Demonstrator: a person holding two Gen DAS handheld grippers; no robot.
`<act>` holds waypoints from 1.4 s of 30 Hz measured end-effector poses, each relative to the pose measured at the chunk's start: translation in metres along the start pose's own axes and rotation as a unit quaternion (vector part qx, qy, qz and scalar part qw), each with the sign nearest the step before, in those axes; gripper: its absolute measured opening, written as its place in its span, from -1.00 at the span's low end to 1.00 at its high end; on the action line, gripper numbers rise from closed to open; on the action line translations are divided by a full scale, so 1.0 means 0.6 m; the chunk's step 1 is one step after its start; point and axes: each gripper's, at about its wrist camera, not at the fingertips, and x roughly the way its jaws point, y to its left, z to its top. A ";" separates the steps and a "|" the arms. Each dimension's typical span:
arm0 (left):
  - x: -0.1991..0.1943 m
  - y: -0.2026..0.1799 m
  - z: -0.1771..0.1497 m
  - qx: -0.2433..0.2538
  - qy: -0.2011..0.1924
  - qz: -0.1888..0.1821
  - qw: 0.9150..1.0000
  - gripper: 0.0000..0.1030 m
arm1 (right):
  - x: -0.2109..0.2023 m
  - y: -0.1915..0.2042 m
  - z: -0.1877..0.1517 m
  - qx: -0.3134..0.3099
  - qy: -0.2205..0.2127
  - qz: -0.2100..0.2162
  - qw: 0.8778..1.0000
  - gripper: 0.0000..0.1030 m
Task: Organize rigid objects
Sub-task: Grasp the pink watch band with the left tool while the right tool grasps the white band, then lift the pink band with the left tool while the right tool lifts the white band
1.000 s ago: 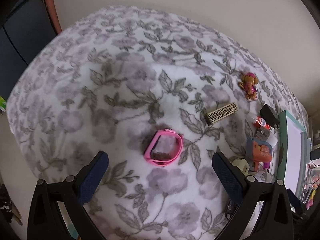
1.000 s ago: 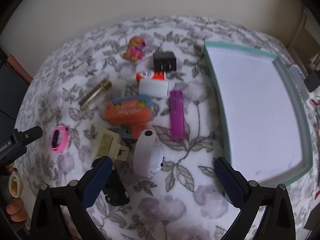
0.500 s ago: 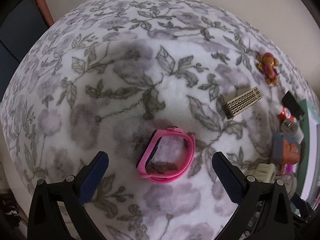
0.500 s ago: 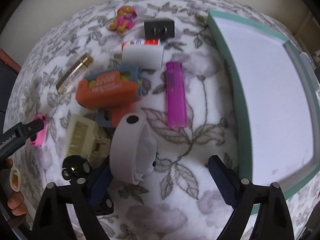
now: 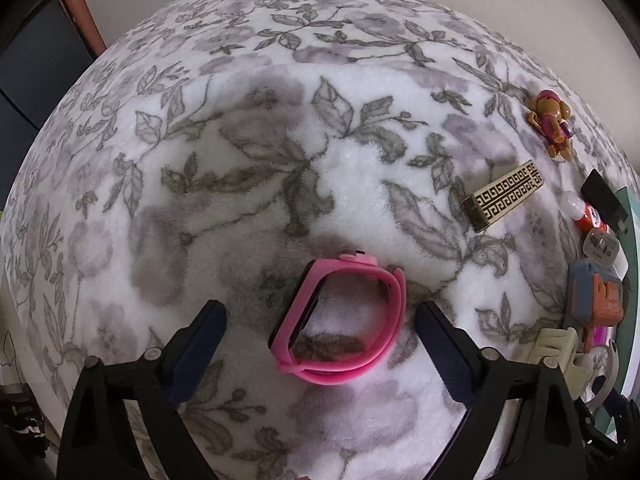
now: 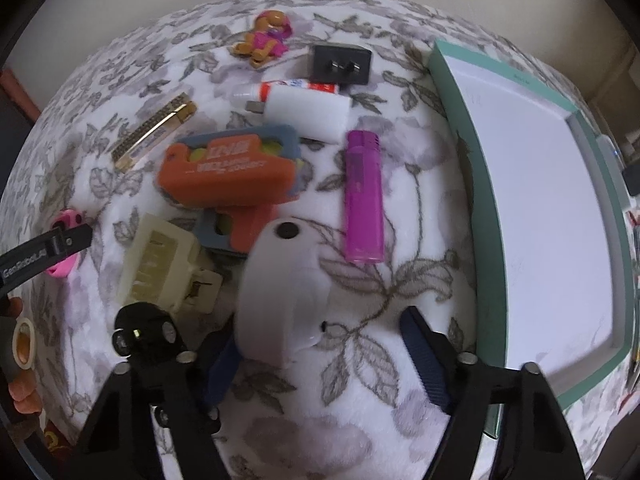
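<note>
Pink wristband lies low centre in the left wrist view on the floral blanket, between the left gripper fingers, which have just been closing but stand clear of it. In the right view, the right gripper, also closing, straddles a white rounded device; contact is unclear. Farther up lie a purple lighter and an orange toy gun; a teal-rimmed tray fills the right.

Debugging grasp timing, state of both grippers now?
Left gripper: open, closing around pink watch band.
Right gripper: open, closing around white device.
</note>
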 end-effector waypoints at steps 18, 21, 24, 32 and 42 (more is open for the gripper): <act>-0.038 -0.020 0.000 0.010 -0.010 -0.008 1.000 0.16 | -0.014 0.052 0.000 -0.010 -0.004 0.015 1.000 -0.27; -0.041 -0.014 -0.004 0.009 -0.007 -0.007 1.000 0.16 | -0.013 0.031 0.002 -0.007 -0.006 0.021 1.000 -0.28; -0.047 -0.006 -0.007 0.008 -0.005 -0.008 1.000 0.16 | -0.017 0.002 0.005 -0.004 -0.007 0.029 1.000 -0.28; -0.107 -0.005 -0.011 0.009 -0.027 -0.010 1.000 0.16 | -0.058 -0.032 0.013 0.011 -0.017 0.049 0.999 -0.30; -0.193 -0.036 -0.007 0.027 -0.073 -0.014 0.997 0.16 | -0.125 -0.055 0.028 0.023 -0.075 0.071 0.994 -0.38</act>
